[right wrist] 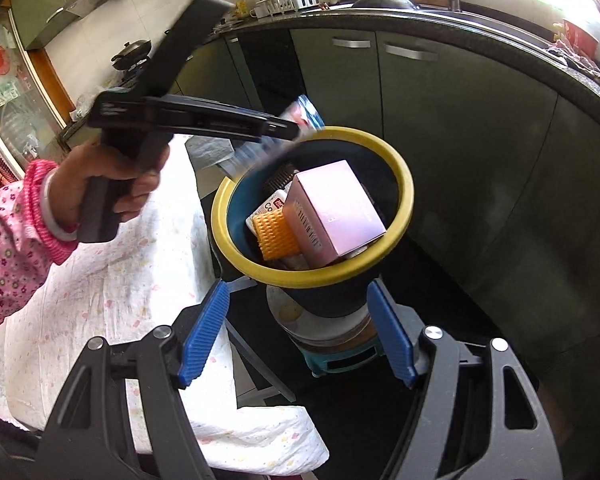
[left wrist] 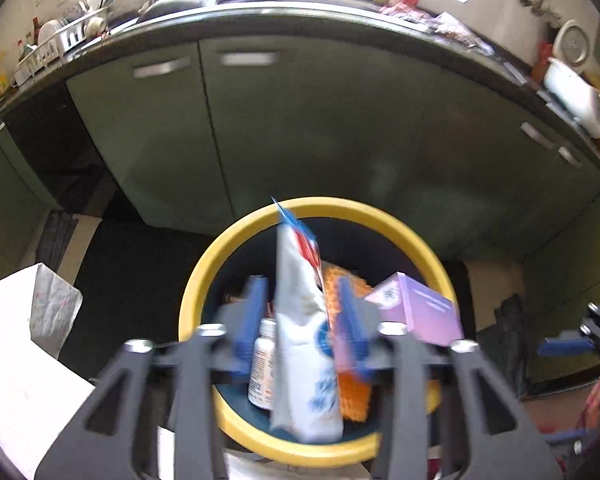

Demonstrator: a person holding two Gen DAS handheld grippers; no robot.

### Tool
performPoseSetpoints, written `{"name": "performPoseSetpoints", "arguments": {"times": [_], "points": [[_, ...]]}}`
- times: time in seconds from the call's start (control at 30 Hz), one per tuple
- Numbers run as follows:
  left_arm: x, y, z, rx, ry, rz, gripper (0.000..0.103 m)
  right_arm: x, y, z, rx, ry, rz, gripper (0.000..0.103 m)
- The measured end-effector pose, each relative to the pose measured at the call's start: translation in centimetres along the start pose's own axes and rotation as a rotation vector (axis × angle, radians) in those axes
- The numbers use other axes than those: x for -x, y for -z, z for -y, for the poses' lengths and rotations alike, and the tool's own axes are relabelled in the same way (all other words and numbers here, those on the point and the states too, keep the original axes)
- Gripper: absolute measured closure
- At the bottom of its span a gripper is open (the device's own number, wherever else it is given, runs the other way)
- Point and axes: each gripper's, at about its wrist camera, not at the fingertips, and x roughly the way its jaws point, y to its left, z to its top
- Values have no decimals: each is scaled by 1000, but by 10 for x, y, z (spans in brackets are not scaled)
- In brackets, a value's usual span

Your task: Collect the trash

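A dark blue bin with a yellow rim stands on a stool. It holds a pink box, an orange ridged piece and a small white bottle. My left gripper is above the bin; a white, blue and red wrapper stands between its open fingers, blurred by motion. My right gripper is open and empty, low in front of the bin.
A table under a white floral cloth is left of the bin. Green kitchen cabinets with a dark countertop curve behind it. A teal stool carries the bin.
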Motion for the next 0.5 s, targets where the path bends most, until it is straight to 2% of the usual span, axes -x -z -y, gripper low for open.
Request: {"name": "performPoseSetpoints", "arguments": {"times": [0.03, 0.17, 0.27, 0.33, 0.4, 0.5], "points": [[-2, -1, 0, 13, -14, 5, 34, 0, 0, -1, 2, -2, 0, 35], [13, 9, -1, 72, -23, 15, 34, 1, 2, -2, 4, -11, 3, 34], [52, 29, -1, 109, -24, 73, 28, 1, 5, -2, 1, -17, 1, 33], [84, 51, 0, 122, -71, 121, 20, -1, 6, -5, 6, -22, -4, 33], [115, 75, 0, 142, -82, 171, 14, -2, 7, -11, 18, -34, -7, 33], [162, 111, 0, 173, -175, 238, 10, -2, 8, -23, 40, -56, -6, 33]]}}
